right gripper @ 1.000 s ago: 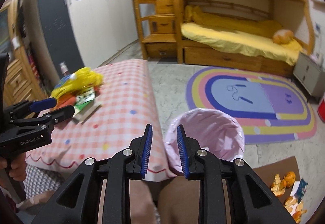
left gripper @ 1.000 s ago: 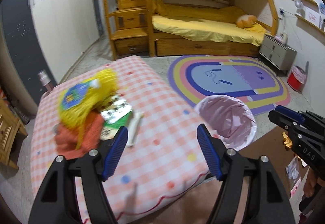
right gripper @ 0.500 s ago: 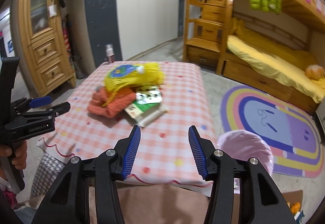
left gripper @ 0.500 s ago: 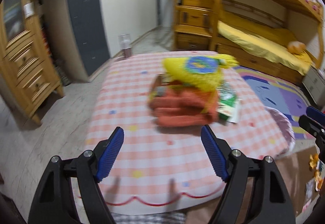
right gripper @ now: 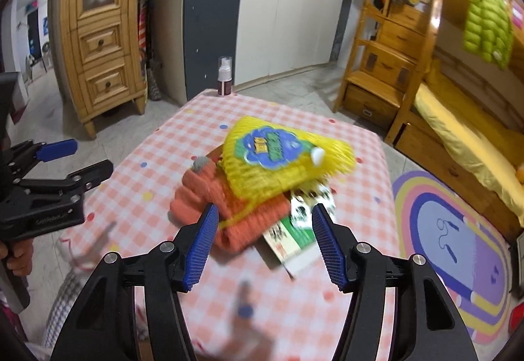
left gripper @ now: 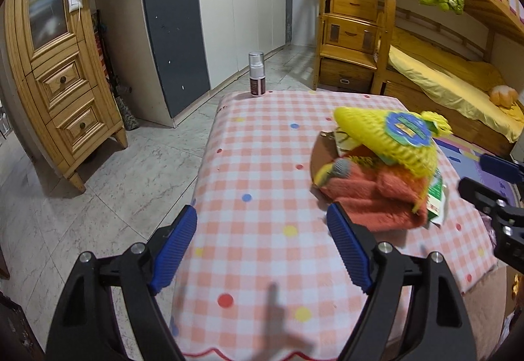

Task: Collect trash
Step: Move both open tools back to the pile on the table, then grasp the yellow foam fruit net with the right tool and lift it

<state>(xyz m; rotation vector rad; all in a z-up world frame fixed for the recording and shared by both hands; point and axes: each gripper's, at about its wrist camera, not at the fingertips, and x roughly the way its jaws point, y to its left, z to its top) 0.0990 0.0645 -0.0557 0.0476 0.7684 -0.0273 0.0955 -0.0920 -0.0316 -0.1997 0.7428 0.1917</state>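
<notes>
Both views have swung away from the pink-lined bin toward the checked table (left gripper: 262,164), and both grippers' jaws have just been opening. The left gripper (left gripper: 262,246) is spread wide over bare cloth with nothing between its pads. The right gripper (right gripper: 263,243) is parted too, empty, just near of the trash pile. There a yellow mesh bag (right gripper: 281,161) lies on an orange cloth (right gripper: 226,207) and a green-and-white carton (right gripper: 294,233). A small bottle (left gripper: 256,74) stands at the table's far edge.
</notes>
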